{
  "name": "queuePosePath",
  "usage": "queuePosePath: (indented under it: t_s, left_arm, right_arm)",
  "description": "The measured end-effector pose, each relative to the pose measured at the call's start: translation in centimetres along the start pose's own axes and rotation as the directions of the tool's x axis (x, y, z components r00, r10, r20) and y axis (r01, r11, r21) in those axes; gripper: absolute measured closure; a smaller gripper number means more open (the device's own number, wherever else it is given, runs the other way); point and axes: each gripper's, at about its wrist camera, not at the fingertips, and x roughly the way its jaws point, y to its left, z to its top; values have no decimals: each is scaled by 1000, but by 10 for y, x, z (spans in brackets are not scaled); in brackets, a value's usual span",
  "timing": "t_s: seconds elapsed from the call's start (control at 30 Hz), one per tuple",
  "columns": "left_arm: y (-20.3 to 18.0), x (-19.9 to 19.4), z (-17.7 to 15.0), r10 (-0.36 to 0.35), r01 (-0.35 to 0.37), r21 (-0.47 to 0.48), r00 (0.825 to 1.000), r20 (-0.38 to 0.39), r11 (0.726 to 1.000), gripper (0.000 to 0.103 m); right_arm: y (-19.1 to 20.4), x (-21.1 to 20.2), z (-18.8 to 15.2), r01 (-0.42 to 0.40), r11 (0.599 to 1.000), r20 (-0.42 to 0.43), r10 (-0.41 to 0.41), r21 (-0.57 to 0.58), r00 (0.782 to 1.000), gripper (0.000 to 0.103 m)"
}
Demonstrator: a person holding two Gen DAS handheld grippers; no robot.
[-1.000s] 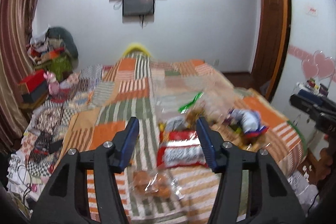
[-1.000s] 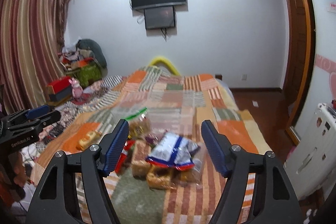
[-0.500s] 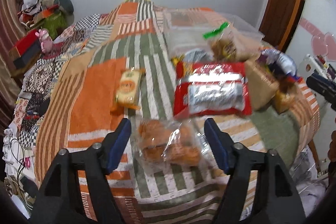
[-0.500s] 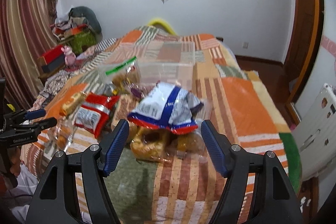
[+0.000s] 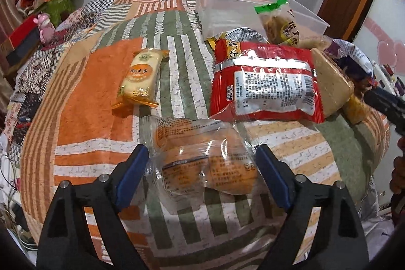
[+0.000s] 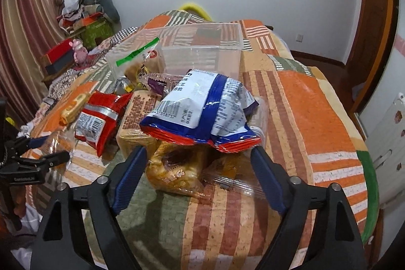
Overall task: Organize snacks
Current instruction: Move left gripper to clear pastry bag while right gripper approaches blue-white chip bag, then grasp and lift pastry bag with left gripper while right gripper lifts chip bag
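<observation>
Looking through the left wrist view, the left gripper (image 5: 202,163) has come down close to the bed (image 5: 96,82), where a moment ago it looked across the room. Its fingers (image 5: 131,176) are wide open on both sides of a clear bread packet (image 5: 202,158) and do not hold it yet. Behind the packet lie a red snack bag (image 5: 265,85) and a small yellow cake packet (image 5: 140,76); farther back stands an empty clear plastic bin (image 5: 227,4).

In the right wrist view, the right gripper (image 6: 197,168) has also descended toward the pile. Its fingers (image 6: 129,179) are spread wide and hold nothing, with an orange bread bag (image 6: 177,168) between them and a blue-and-white chip bag (image 6: 202,110) lying on top of it. The bin (image 6: 202,52) stands just behind the pile.

I judge that both approaches are nearly finished, so closing on the packets and carrying them to the bin comes next.
</observation>
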Motion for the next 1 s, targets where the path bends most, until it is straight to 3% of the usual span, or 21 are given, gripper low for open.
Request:
queuePosePath:
  t_s: [0.13, 0.3, 0.37, 0.47, 0.77, 1.0]
  left_arm:
    - [6, 5, 1, -27, 27, -32, 1000, 1, 999, 19]
    - [8, 2, 2, -27, 28, -42, 999, 18, 999, 27]
    - [10, -3, 6, -28, 30, -54, 999, 35, 998, 32]
    - [11, -10, 11, -33, 37, -59, 997, 64, 998, 38]
    - [-2, -27, 19, 0, -1, 7, 992, 128, 1000, 42]
    - [0, -38, 32, 18, -20, 6, 984, 175, 1000, 42]
  right_arm:
    - [1, 0, 2, 16, 1000, 3, -16, -17, 1000, 20]
    - [-19, -9, 13, -54, 995, 28, 52, 80, 998, 18]
    - [-25, -16, 17, -66, 994, 52, 61, 92, 997, 7]
    - [-25, -25, 24, -68, 994, 87, 61, 84, 994, 1]
    - [-17, 1, 45, -22, 997, 58, 17, 80, 998, 1]
    - [-21, 19, 44, -16, 996, 5, 15, 86, 1000, 3]
